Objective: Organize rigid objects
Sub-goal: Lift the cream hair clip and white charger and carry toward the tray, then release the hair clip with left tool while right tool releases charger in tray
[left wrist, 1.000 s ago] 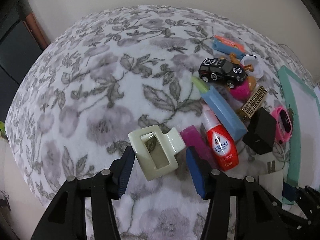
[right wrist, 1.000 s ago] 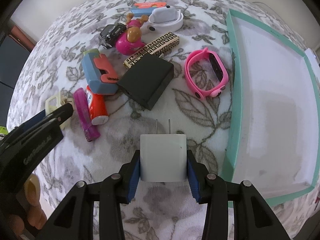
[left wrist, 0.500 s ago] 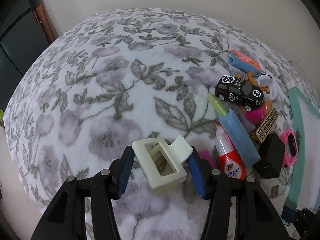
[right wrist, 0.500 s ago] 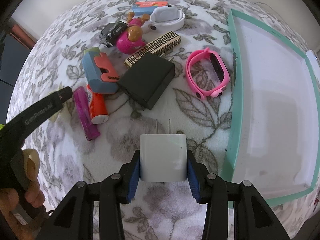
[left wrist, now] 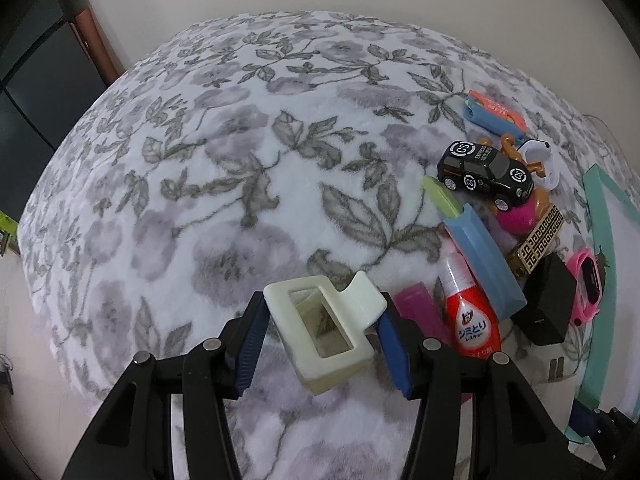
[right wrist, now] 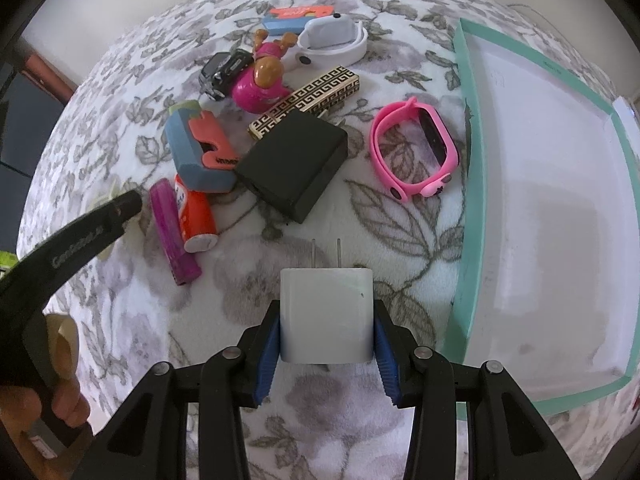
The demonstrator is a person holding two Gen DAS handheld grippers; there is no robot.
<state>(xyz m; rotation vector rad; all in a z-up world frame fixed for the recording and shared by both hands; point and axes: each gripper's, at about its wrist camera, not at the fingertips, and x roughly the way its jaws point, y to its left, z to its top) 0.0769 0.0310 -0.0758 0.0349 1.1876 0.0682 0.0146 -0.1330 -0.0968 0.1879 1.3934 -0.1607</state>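
Observation:
My left gripper (left wrist: 320, 316) is shut on a cream hair claw clip (left wrist: 324, 330) and holds it above the floral blanket. My right gripper (right wrist: 326, 328) is shut on a white plug charger (right wrist: 326, 316), prongs pointing forward, just left of the teal-rimmed white tray (right wrist: 472, 200). A pile lies ahead: black adapter (right wrist: 294, 164), pink watch (right wrist: 416, 152), gold patterned bar (right wrist: 308, 96), blue and coral holder (right wrist: 200, 152), red bottle (right wrist: 196, 212), magenta tube (right wrist: 174, 230), black toy car (left wrist: 484, 172), pink figure (right wrist: 260, 84), white case (right wrist: 332, 36).
The floral blanket (left wrist: 240, 160) covers the whole surface and drops off at the left and near edges. The left gripper's arm (right wrist: 68, 248) and the hand holding it show at the left of the right wrist view. A wall stands behind.
My left gripper closed on the hair clip and lifted it up and back from the pile. My right gripper stayed still, holding the charger.

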